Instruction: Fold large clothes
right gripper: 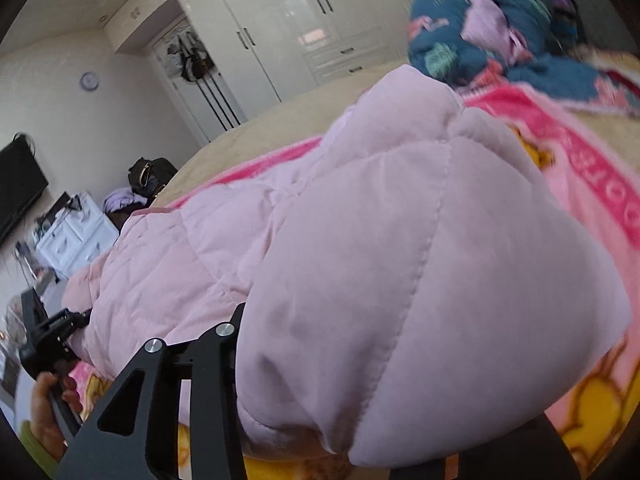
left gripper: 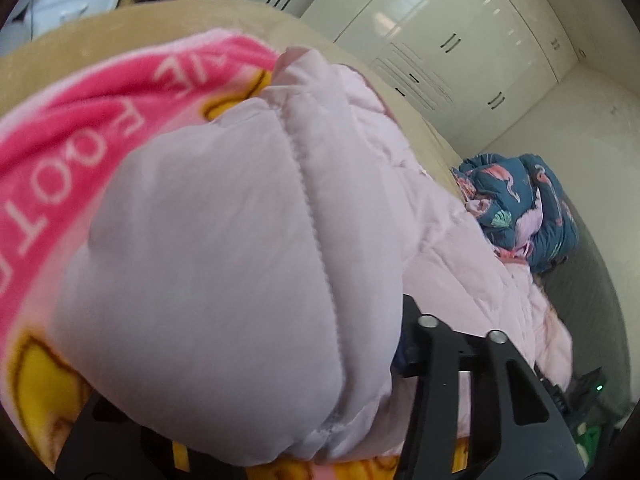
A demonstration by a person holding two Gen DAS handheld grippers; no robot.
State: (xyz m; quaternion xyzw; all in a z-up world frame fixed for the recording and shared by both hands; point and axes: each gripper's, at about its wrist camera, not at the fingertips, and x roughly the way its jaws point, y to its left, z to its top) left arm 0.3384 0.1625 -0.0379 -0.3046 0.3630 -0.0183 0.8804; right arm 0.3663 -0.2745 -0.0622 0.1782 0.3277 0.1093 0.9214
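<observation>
We have the pale pink padded jacket [left gripper: 224, 264] bunched between both claws. The left gripper [left gripper: 280, 420] and right gripper [right gripper: 320, 420] are each clamped on it, above the pink blanket [right gripper: 592, 184]

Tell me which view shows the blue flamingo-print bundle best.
Left wrist view: the blue bundle lies sharp and whole beyond the pink jacket. The right wrist view shows it blurred at the top edge, partly cut off.

- Bunching up between black gripper fingers [left gripper: 472, 364]: a pale pink quilted jacket [left gripper: 224, 264], filling most of the view.
- Lying underneath: a bright pink blanket [left gripper: 80, 136] with white letters and yellow patches.
- Sitting crumpled farther back: a blue flamingo-print cloth [left gripper: 520, 204].
- Standing behind: glossy white wardrobe doors [left gripper: 440, 20].
</observation>
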